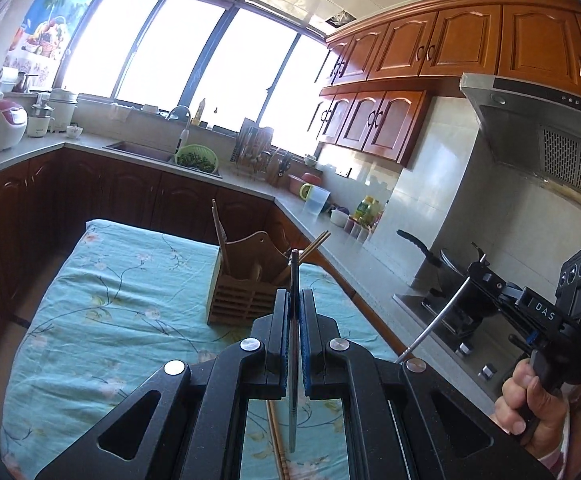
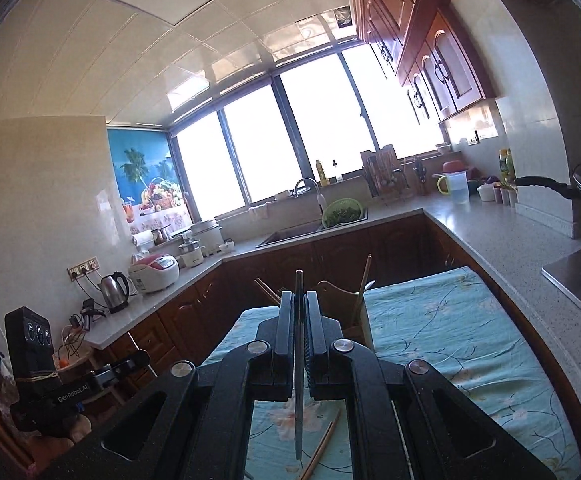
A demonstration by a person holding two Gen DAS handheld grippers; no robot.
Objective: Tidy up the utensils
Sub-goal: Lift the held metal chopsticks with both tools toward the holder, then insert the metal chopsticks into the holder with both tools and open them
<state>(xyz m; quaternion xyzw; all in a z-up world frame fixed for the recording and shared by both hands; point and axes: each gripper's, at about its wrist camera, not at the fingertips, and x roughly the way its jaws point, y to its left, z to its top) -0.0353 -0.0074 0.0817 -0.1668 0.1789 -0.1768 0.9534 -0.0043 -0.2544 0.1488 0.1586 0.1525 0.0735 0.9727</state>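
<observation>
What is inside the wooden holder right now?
The holder has chopsticks sticking up on one side and more chopsticks leaning out the other. Its walls hide everything lower down.

The desk is covered by a teal cloth printed with flowers. A slatted wooden utensil holder stands at its far end. Nearer than the holder, wooden chopsticks lie flat on the cloth.
</observation>
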